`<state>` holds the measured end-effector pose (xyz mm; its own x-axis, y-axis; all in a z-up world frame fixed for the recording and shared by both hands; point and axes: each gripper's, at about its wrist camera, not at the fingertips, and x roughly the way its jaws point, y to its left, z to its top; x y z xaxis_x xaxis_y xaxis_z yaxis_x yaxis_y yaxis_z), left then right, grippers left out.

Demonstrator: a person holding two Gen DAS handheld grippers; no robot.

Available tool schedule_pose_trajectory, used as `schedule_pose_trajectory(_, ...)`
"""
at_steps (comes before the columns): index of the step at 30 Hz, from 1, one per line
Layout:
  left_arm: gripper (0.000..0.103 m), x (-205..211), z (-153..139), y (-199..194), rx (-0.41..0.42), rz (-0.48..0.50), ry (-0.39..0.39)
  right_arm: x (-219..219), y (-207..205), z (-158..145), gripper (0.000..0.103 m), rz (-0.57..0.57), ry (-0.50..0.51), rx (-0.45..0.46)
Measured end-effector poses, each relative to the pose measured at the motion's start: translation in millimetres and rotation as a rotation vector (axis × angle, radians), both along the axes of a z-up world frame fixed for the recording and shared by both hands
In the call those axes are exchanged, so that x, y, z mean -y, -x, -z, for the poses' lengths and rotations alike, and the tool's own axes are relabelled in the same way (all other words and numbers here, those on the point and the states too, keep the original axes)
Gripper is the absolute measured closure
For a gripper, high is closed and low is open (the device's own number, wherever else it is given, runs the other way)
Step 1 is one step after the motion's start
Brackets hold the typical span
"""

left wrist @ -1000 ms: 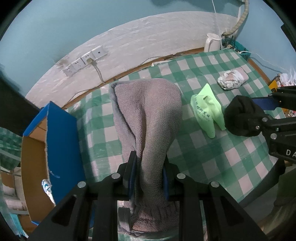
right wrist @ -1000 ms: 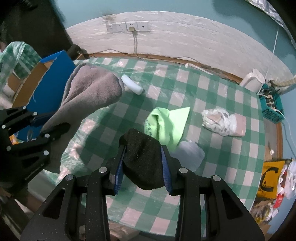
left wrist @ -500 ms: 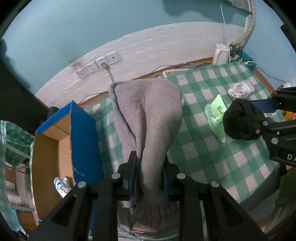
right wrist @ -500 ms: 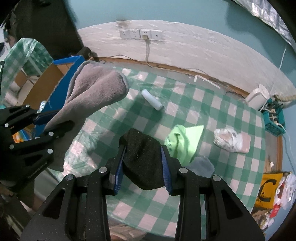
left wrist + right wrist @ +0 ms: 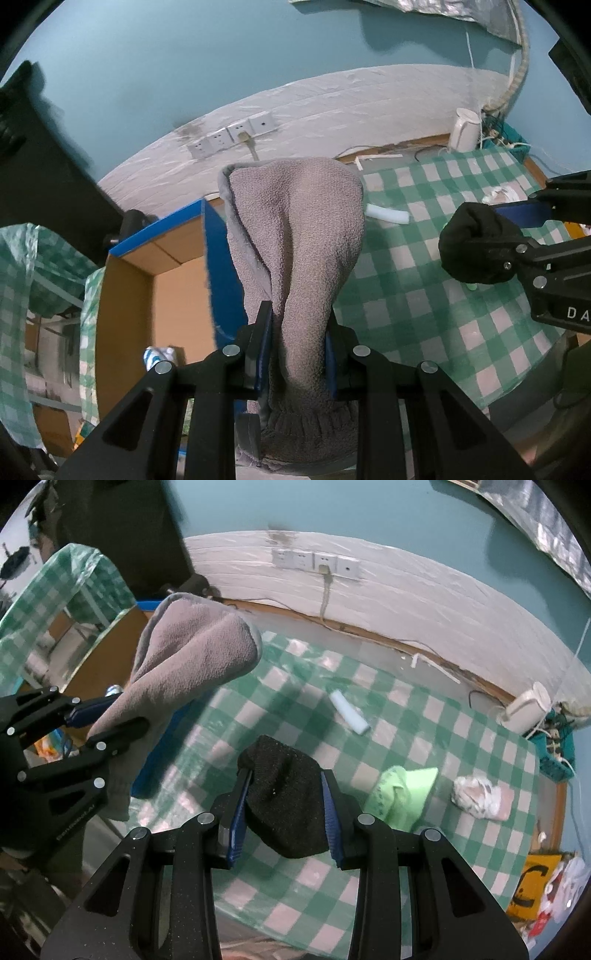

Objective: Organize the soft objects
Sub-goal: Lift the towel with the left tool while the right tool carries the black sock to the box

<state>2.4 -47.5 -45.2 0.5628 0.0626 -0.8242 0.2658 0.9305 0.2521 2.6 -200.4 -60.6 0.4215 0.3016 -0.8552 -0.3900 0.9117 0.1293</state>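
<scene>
My left gripper [image 5: 295, 332] is shut on a grey fleece cloth [image 5: 295, 236], held in the air by the table's left edge, beside an open blue-and-cardboard box [image 5: 173, 266]. The grey cloth [image 5: 192, 664] and left gripper [image 5: 103, 723] also show in the right wrist view. My right gripper [image 5: 286, 805] is shut on a black knit cloth [image 5: 284, 797], held above the green-checked table [image 5: 406, 716]; the black cloth also shows in the left wrist view [image 5: 476, 247]. A light green cloth [image 5: 402, 794] and a crumpled white patterned cloth [image 5: 476, 797] lie on the table.
A small white tube [image 5: 349, 714] lies on the table near the wall. A white kettle [image 5: 526, 707] and a teal basket of cables [image 5: 557, 746] stand at the far right corner. Wall sockets [image 5: 316, 559] sit behind. The box holds a blue-white item [image 5: 159, 356].
Both grippers have lifted and swung left toward the box with their cloths still held. The box now fills more of the left wrist view.
</scene>
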Motion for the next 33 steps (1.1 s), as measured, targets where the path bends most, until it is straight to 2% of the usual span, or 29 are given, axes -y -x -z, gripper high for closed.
schedule_pose_trajectory(21,0.079,-101.7,-25.1,6.1,0.064,-0.166,0.051,-110.0,-16.2,-23.8,0.068,-0.161,0.007,0.028)
schedule_pose_trajectory(33,0.079,-169.7,-13.3,3.7,0.043,-0.287,0.06,-191.8,-17.9,-25.7,0.068,-0.275,0.006,0.021)
